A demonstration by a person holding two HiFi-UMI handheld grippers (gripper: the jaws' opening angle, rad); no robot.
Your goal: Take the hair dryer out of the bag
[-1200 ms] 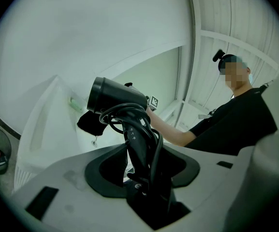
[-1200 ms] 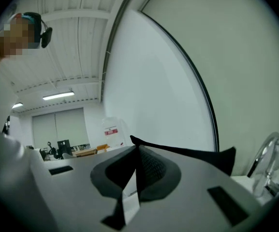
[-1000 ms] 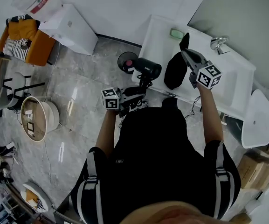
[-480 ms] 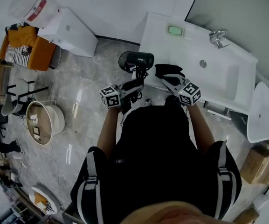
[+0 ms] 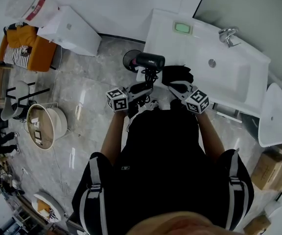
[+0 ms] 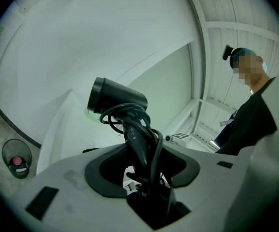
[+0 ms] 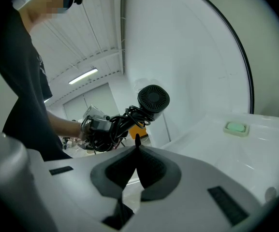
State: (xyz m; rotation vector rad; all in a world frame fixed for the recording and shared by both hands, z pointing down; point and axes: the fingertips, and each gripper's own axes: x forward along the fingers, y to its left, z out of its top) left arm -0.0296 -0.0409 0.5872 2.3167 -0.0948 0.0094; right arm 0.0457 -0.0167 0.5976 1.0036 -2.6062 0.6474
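Note:
The black hair dryer (image 5: 149, 61) is out of the bag, its cord wound round the handle. My left gripper (image 5: 143, 88) is shut on that handle and holds the dryer upright in front of the counter's left end. In the left gripper view the handle and cord stand between the jaws of the left gripper (image 6: 141, 161), with the hair dryer's barrel (image 6: 117, 96) above. The limp black bag (image 5: 176, 73) lies on the counter's front edge, and my right gripper (image 5: 177, 86) is shut on its fabric. Only a black tip of the bag (image 7: 137, 140) shows above the closed right gripper (image 7: 137, 151). The hair dryer (image 7: 153, 99) is ahead to its left.
The white vanity counter (image 5: 170, 43) carries a green soap dish (image 5: 183, 28), a faucet (image 5: 227, 35) and a sink basin (image 5: 228, 80). A toilet (image 5: 276, 114) stands to the right. A white cabinet (image 5: 70, 31), an orange chair (image 5: 28, 48) and a round basket (image 5: 45, 126) stand on the floor at left.
My right gripper came down from above the counter toward the person, bringing the bag to the counter's front edge. The left gripper with the hair dryer shifted only slightly.

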